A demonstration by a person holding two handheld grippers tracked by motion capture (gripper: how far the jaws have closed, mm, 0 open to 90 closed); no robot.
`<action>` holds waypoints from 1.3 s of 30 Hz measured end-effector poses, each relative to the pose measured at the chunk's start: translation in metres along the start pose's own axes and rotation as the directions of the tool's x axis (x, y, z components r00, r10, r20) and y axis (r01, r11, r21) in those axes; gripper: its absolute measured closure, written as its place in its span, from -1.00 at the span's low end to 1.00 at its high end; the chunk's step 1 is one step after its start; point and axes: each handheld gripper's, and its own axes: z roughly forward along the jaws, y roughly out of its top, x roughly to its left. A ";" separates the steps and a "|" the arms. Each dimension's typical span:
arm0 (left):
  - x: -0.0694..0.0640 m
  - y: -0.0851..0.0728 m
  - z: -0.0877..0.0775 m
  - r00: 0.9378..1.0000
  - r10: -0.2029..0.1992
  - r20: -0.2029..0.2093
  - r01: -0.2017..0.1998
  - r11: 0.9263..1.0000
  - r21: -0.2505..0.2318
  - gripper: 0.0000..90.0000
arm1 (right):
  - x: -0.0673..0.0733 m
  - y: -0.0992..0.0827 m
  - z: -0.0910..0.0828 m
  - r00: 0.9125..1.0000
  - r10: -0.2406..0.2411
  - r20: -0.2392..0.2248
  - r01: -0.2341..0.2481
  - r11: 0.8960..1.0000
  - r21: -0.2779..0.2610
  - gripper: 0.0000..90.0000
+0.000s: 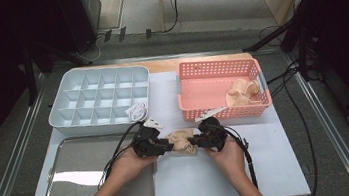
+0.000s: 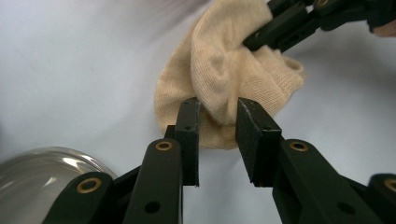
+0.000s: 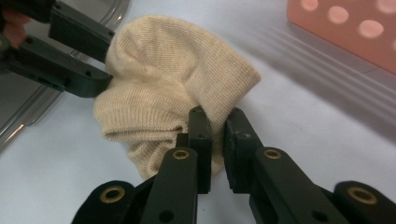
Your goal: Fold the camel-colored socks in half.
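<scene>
A crumpled beige sock lies on the white table sheet between my two grippers. In the left gripper view the sock bulges up in front of my left gripper, whose jaws pinch a fold at its near edge. My right gripper is shut on a fold at the other side of the sock. In the high view the left gripper and the right gripper face each other across the sock, each held in one hand.
A pale blue divided box stands at the back left with a white sock in a front compartment. The pink basket at the back right holds beige socks. A steel tray lies at the front left.
</scene>
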 end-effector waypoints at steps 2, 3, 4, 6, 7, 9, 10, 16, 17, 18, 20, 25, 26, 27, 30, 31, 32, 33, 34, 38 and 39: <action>0.001 0.002 -0.005 1.000 -0.004 0.001 0.004 1.000 -0.022 0.58 | 0.000 0.000 0.000 1.000 -0.004 0.002 0.004 1.000 0.002 0.85; 0.001 0.003 -0.007 1.000 -0.009 -0.001 0.009 0.999 -0.036 0.58 | 0.000 0.000 0.000 1.000 -0.005 0.003 0.005 1.000 0.002 0.84; 0.001 0.004 -0.010 1.000 -0.006 -0.001 0.005 0.999 -0.046 0.59 | 0.001 0.000 0.000 1.000 -0.007 0.004 0.007 1.000 0.002 0.83; -0.001 0.007 -0.013 1.000 -0.011 0.003 0.011 0.997 -0.082 0.60 | 0.001 0.000 0.000 1.000 -0.008 0.004 0.008 1.000 0.004 0.82; -0.002 0.009 -0.013 1.000 -0.008 0.009 0.008 0.995 -0.095 0.60 | 0.001 0.001 0.000 1.000 -0.008 0.004 0.008 1.000 0.004 0.81; -0.006 0.011 -0.008 1.000 0.001 0.018 0.001 0.995 -0.100 0.61 | 0.000 0.001 0.000 1.000 -0.007 0.004 0.007 1.000 0.006 0.78; -0.006 0.011 -0.004 1.000 0.010 0.021 -0.008 0.996 -0.084 0.61 | 0.000 0.001 0.000 1.000 -0.007 0.004 0.007 1.000 0.006 0.78; -0.003 0.010 0.014 1.000 0.006 0.000 -0.006 0.999 -0.033 0.62 | 0.000 0.001 -0.002 1.000 0.000 0.002 0.000 1.000 0.005 0.67; -0.002 0.010 0.014 1.000 0.008 -0.003 -0.008 1.000 -0.026 0.62 | -0.001 0.001 -0.003 1.000 -0.002 0.004 0.002 1.000 0.001 0.63; -0.001 0.009 0.015 1.000 0.010 -0.010 -0.010 1.000 -0.019 0.62 | -0.001 0.001 -0.004 1.000 0.000 0.001 0.000 1.000 -0.002 0.61; 0.000 0.008 0.016 1.000 0.012 -0.020 -0.013 1.000 -0.013 0.64 | -0.003 0.002 -0.008 1.000 0.003 -0.006 -0.003 1.000 -0.013 0.56; 0.003 0.005 0.017 1.000 0.003 -0.012 -0.003 1.000 -0.017 0.65 | -0.006 0.002 -0.022 1.000 0.014 -0.004 -0.014 0.999 -0.039 0.64; 0.003 0.005 0.017 1.000 0.003 -0.011 -0.003 1.000 -0.018 0.65 | -0.007 0.002 -0.024 1.000 0.017 -0.005 -0.017 0.999 -0.044 0.69; 0.004 0.005 0.017 1.000 0.004 -0.011 -0.004 1.000 -0.018 0.65 | -0.008 0.002 -0.026 1.000 0.020 -0.005 -0.020 0.999 -0.046 0.75; 0.004 0.004 0.017 1.000 0.006 -0.012 -0.006 1.000 -0.020 0.66 | -0.012 0.001 -0.026 1.000 0.027 0.008 -0.027 0.999 -0.033 0.92; 0.004 0.004 0.017 1.000 0.004 -0.010 -0.004 1.000 -0.021 0.66 | -0.013 0.000 -0.025 1.000 0.024 0.014 -0.024 0.999 -0.022 0.97; 0.004 0.004 0.017 1.000 0.003 -0.007 -0.004 1.000 -0.023 0.66 | -0.014 -0.001 -0.023 0.999 0.028 0.018 -0.028 1.000 -0.008 0.99; 0.005 0.004 0.017 1.000 0.003 -0.005 -0.003 1.000 -0.022 0.66 | -0.014 -0.002 -0.020 0.999 0.030 0.021 -0.030 1.000 0.000 1.00; 0.005 0.004 0.017 1.000 0.000 -0.003 0.000 1.000 -0.024 0.67 | -0.015 -0.004 -0.017 0.999 0.036 0.019 -0.036 0.999 0.008 1.00; 0.006 0.003 0.017 1.000 -0.005 0.003 0.005 1.000 -0.027 0.68 | -0.014 -0.005 -0.009 0.999 0.037 0.016 -0.038 0.999 0.034 1.00; 0.007 0.003 0.017 1.000 -0.003 0.004 0.003 1.000 -0.025 0.69 | -0.014 -0.005 -0.007 0.999 0.034 0.017 -0.035 0.998 0.044 1.00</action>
